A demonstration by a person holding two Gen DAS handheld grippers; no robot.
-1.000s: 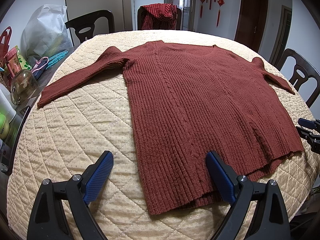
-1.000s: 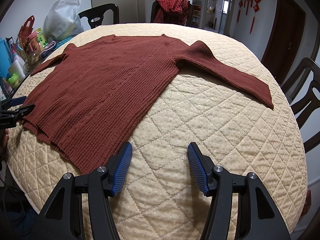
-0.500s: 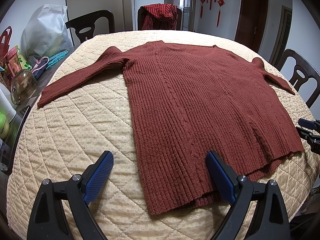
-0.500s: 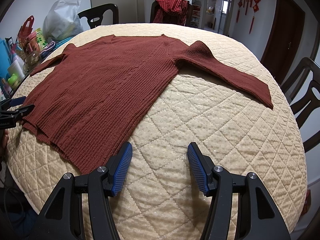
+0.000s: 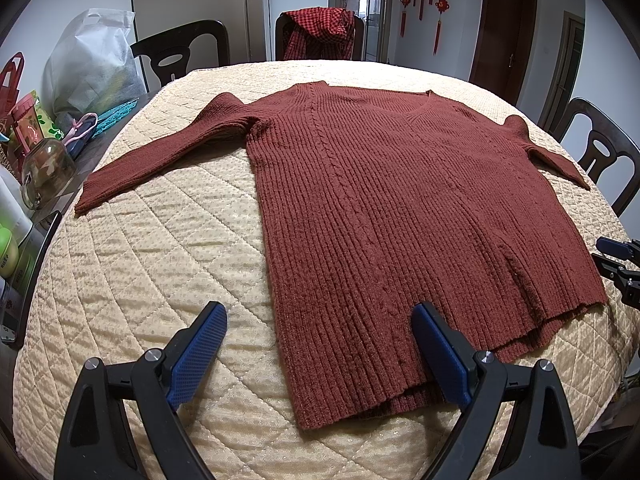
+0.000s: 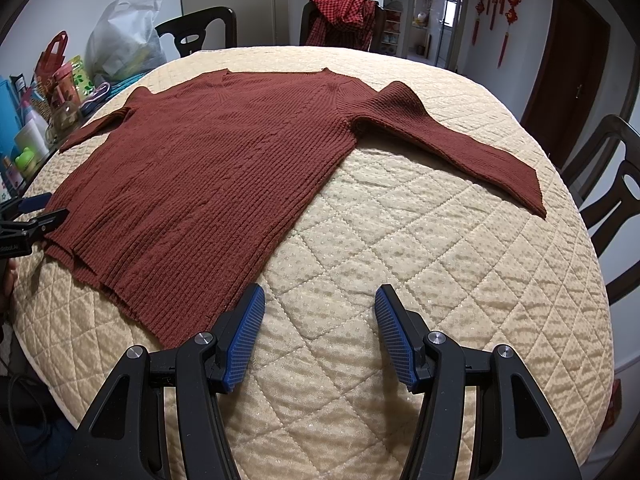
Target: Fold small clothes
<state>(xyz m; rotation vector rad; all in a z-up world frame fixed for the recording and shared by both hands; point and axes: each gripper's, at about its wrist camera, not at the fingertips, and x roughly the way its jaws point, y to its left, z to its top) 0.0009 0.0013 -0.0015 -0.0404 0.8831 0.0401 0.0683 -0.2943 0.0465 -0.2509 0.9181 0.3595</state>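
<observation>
The rust-red ribbed sweater (image 5: 400,216) lies flat and unfolded on the quilted beige table cover (image 5: 160,264), sleeves spread outward. The left gripper (image 5: 320,344) hovers with fingers spread apart and empty, the sweater's lower hem corner directly ahead between them. The right gripper (image 6: 320,332) is likewise spread wide and empty, the opposite hem corner just ahead to its left.

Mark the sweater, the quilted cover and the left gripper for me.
sweater (image 5: 400,216): left wrist view, mid chest.
quilted cover (image 6: 420,240): right wrist view, bare patch.
left gripper (image 5: 320,350): left wrist view, between fingertips.
</observation>
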